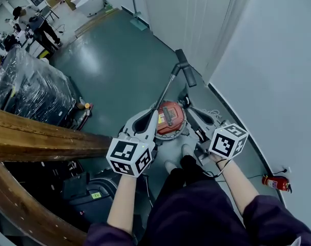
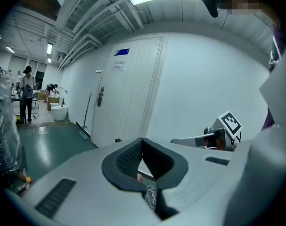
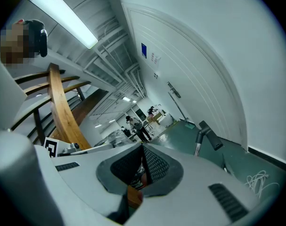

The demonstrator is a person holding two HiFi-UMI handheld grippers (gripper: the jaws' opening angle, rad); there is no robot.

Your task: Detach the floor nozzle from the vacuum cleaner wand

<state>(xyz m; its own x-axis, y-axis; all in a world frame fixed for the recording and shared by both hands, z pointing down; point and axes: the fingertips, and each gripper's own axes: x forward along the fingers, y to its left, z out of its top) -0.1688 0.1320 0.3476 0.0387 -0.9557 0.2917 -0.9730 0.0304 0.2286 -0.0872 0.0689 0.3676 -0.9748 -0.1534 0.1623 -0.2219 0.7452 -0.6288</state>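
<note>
Head view: the vacuum (image 1: 169,118) is seen on the green floor just ahead of the person's shoes (image 1: 177,161). The wand (image 1: 167,88) runs from it to a dark cross-piece, taken to be the nozzle (image 1: 185,68), near the wall. Nothing is gripped yet. If the nozzle is pulled with 1 gripper alone, the vacuum could be dragged or the wand tipped, so the wand would need steadying with the other. The left gripper (image 1: 151,118) and right gripper (image 1: 192,111) are held out over the vacuum, 1 at each side, apart from wand and nozzle.

Left gripper view: only a door (image 2: 128,93) and white wall are faced, and the vacuum is not shown. A reach guided from here could miss or knock the wand. The pads are pressed together, with nothing between them.

Right gripper view: wand and nozzle are seen ahead to the right, well clear of the jaws. A loose white cord (image 3: 258,180) lies on the floor beyond, where it might be snagged. These jaws are also closed and empty. The nozzle would only be shoved by closed jaws, so both pairs would need opening first.
</note>
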